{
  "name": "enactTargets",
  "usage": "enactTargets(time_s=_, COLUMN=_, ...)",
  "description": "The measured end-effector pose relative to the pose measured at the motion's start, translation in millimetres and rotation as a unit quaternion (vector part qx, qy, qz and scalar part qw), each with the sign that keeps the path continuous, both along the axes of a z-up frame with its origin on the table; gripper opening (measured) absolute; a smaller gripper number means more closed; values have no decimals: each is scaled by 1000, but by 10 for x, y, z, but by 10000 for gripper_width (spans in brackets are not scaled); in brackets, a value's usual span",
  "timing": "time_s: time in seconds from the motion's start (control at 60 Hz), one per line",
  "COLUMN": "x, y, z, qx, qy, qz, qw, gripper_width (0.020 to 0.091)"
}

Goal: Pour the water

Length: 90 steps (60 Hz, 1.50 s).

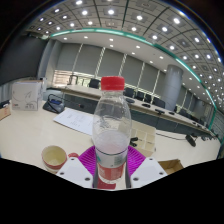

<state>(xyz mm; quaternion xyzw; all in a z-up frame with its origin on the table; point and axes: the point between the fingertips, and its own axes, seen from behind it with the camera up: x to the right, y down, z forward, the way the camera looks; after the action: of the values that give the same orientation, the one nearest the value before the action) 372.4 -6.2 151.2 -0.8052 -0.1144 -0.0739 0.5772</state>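
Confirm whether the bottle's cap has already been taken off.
No: the red cap sits on top of the bottle, which stands upright between the gripper fingers.

A large open-plan office or meeting hall, it seems: beyond the gripper's fingers long pale tables (60, 118) run toward tall windows (95, 65), under a ceiling with rows of recessed lights (110, 14).

A clear plastic bottle (112, 125) with a red cap stands upright, partly filled; a small pale cup (54, 157) sits open to its left.
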Motion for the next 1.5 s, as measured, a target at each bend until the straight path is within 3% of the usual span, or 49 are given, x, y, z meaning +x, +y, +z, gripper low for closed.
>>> enactTargets(time_s=0.133, x=-92, y=95, z=-345, qx=-10, qy=50, qz=18, qw=999, gripper_width=376)
enactTargets(time_s=0.333, x=5, y=69, z=-915, qx=-42, qy=113, qz=7, qw=993, gripper_width=387)
enactTargets(time_s=0.417, x=22, y=68, z=-886, qx=-26, qy=122, qz=9, qw=992, gripper_width=424)
enactTargets(time_s=0.533, x=40, y=34, z=-884, qx=-30, qy=124, qz=6, qw=992, gripper_width=543)
enactTargets(time_s=0.567, x=69, y=20, z=-928, qx=-46, qy=124, qz=-1, qw=991, gripper_width=644)
enactTargets(time_s=0.617, x=104, y=-34, z=-956, qx=-63, qy=122, qz=-13, qw=990, gripper_width=876)
enactTargets(time_s=0.667, x=160, y=-89, z=-894, qx=-63, qy=116, qz=-26, qw=991, gripper_width=824)
enactTargets(time_s=0.733, x=174, y=-257, z=-841, qx=-76, qy=115, qz=-43, qw=990, gripper_width=864)
enactTargets(time_s=1.2, x=-604, y=-2164, z=464, qx=-105, qy=67, qz=-115, qw=986, gripper_width=857)
enactTargets(time_s=1.5, x=-1024, y=-3014, z=728, qx=-127, qy=71, qz=-129, qw=981, gripper_width=857)
